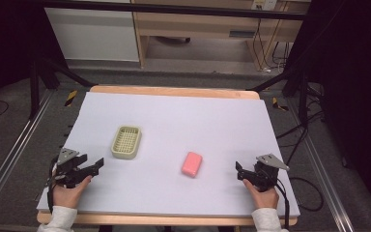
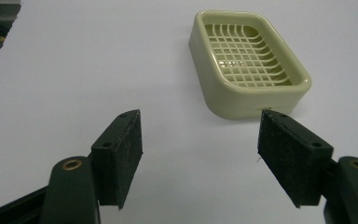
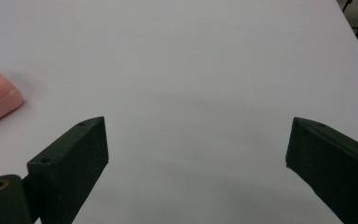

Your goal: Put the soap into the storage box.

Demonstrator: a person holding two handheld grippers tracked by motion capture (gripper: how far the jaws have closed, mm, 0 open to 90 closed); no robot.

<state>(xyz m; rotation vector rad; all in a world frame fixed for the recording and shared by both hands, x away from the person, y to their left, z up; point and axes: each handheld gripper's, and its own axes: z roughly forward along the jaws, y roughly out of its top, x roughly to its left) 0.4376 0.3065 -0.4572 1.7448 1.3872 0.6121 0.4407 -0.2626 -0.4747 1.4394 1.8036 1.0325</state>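
The black two-jaw left gripper (image 1: 94,166) is sitting at the near left edge of the white table surface (image 1: 174,116), held in the person's left hand (image 1: 70,193), its jaws standing wide apart with nothing between them. Just beyond it — ahead and to the right — a pale green rectangular plastic soap dish with a slotted grid bottom (image 1: 126,141) is resting flat. Further right, well apart from the dish, a pink rounded bar of soap (image 1: 192,164) is lying on the surface. At the near right, the black right gripper (image 1: 239,170) is pointing leftward toward the soap, jaws spread wide and empty — the soap's corner is showing at the left edge of the right gripper view.
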